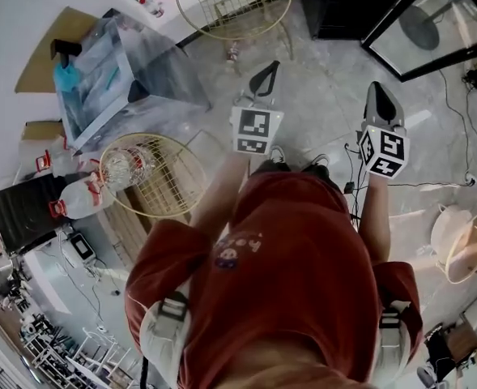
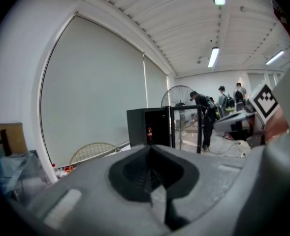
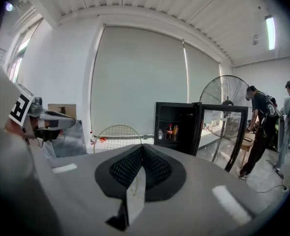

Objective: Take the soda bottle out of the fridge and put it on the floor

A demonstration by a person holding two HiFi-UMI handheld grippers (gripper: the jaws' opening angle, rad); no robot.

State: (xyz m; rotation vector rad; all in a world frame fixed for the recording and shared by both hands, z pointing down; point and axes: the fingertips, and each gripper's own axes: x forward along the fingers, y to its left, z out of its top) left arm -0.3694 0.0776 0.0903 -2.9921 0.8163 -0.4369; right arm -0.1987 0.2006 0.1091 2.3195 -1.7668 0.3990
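Approach stage. My left claw (image 1: pixel 265 75) and right claw (image 1: pixel 381 97) are both pressed together and empty, carried ahead of me because the fridge (image 3: pixel 177 127) is well apart. Its door (image 3: pixel 223 136) stands open, exposing the soda bottle (image 3: pixel 169 131) upright on a shelf inside, untouched, so no door pull seems needed first.

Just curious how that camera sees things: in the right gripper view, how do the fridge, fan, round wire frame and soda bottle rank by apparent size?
1. fridge, with its open door
2. fan and round wire frame: about alike, frame partly hidden
3. soda bottle, smallest
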